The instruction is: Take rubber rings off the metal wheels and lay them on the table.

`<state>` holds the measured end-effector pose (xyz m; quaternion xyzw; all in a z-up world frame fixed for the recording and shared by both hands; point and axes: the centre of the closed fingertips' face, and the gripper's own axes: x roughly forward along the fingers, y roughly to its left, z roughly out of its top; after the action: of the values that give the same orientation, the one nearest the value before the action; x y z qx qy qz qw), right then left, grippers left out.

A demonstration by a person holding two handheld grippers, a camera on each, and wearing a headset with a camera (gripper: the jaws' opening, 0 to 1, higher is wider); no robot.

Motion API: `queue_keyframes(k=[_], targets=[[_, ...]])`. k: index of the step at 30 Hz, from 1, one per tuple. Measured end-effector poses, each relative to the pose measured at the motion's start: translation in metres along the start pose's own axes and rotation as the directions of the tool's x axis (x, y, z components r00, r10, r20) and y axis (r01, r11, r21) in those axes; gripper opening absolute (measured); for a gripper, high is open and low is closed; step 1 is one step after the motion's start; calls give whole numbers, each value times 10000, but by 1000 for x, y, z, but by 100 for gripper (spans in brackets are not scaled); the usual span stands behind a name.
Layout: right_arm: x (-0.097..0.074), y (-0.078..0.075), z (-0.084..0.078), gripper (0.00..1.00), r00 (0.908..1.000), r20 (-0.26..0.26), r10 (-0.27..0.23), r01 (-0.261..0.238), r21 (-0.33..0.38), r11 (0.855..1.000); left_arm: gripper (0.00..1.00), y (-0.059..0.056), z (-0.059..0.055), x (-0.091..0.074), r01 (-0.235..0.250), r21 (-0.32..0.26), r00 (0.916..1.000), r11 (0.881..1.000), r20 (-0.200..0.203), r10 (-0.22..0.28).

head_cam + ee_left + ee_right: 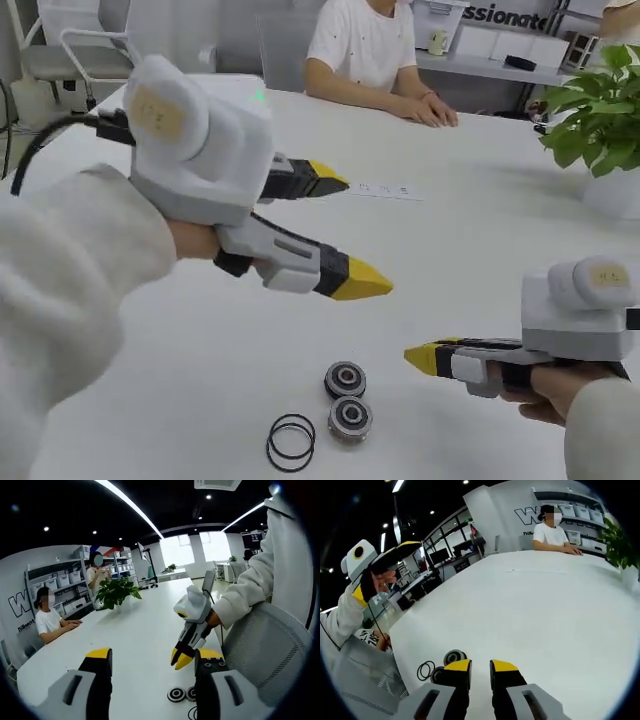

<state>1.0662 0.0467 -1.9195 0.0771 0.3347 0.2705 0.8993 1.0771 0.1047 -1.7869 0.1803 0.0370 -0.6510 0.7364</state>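
Observation:
Two small metal wheels (pixel 345 380) (pixel 350 418) with dark rims lie side by side near the front of the white table (pixel 480 240). Beside them on the left lie two thin black rubber rings (pixel 291 440), overlapping. My left gripper (pixel 350 232) hovers well above and behind them, open and empty. My right gripper (pixel 422 357) sits low, just right of the wheels, jaws close together with nothing between. The right gripper view has the wheels (pixel 454 656) and rings (pixel 425 670) just left of its jaws. The left gripper view looks down at the wheels (pixel 176 695) and the right gripper (pixel 181 656).
A person in a white shirt (pixel 370 50) sits at the table's far side, hands on the top. A potted plant (pixel 600 110) stands at the right edge. A small paper strip (pixel 385 190) lies mid-table. A mesh chair (pixel 270 650) stands at the near side.

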Motion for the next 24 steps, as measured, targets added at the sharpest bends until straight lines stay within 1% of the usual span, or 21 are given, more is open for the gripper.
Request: queue_keyframes(k=[2, 4, 5, 6, 7, 9, 11, 13, 15, 16, 17, 21, 24], targets=[[1, 2, 0, 13, 10000, -12, 41, -41, -83, 10000, 59, -7, -13, 5, 113, -433, 9999, 9990, 87, -109], [2, 3, -1, 14, 10000, -3, 81, -81, -197, 9998, 56, -8, -24, 7, 31, -601, 10000, 9982, 37, -28], [2, 4, -1, 14, 10000, -5, 90, -91, -249, 9996, 55, -9, -32, 8, -9, -628, 10000, 9980, -55, 6], [3, 4, -1, 14, 9999, -11, 103, -104, -268, 9996, 54, -9, -38, 8, -60, -654, 9999, 9978, -156, 50], [4, 5, -2, 14, 9999, -36, 124, -125, -302, 9995, 53, -8, -46, 9, -147, -701, 9994, 9974, -334, 124], [5, 6, -4, 15, 9998, -76, 165, -167, -388, 9991, 51, -7, -57, 9, -265, -679, 9982, 9973, -550, 228], [6, 6, -4, 15, 9997, -65, 222, -225, -500, 9985, 49, -8, -65, 9, -257, -790, 9976, 9965, -663, 205], [7, 8, -4, 15, 9996, -85, 271, -275, -571, 9980, 47, -8, -69, 10, -259, -921, 9971, 9954, -735, 191], [8, 9, -5, 15, 9994, -153, 318, -328, -692, 9971, 44, -9, -75, 14, -251, -942, 9967, 9952, -791, 176], [9, 10, -7, 15, 9992, -226, 340, -356, -750, 9965, 43, -11, -80, 16, -170, -918, 9957, 9956, -918, 86], [9, 10, -7, 15, 9991, -252, 339, -358, -774, 9964, 41, -12, -82, 17, -142, -913, 9953, 9957, -970, 53], [13, 13, -12, 15, 9980, -503, 387, -435, -977, 9943, 36, -20, -101, 24, 34, -789, 9892, 9969, -1457, -149], [16, 17, -17, 15, 9962, -743, 451, -538, -1194, 9914, 31, -27, -118, 28, 205, -706, 9794, 9973, -1990, -342]])
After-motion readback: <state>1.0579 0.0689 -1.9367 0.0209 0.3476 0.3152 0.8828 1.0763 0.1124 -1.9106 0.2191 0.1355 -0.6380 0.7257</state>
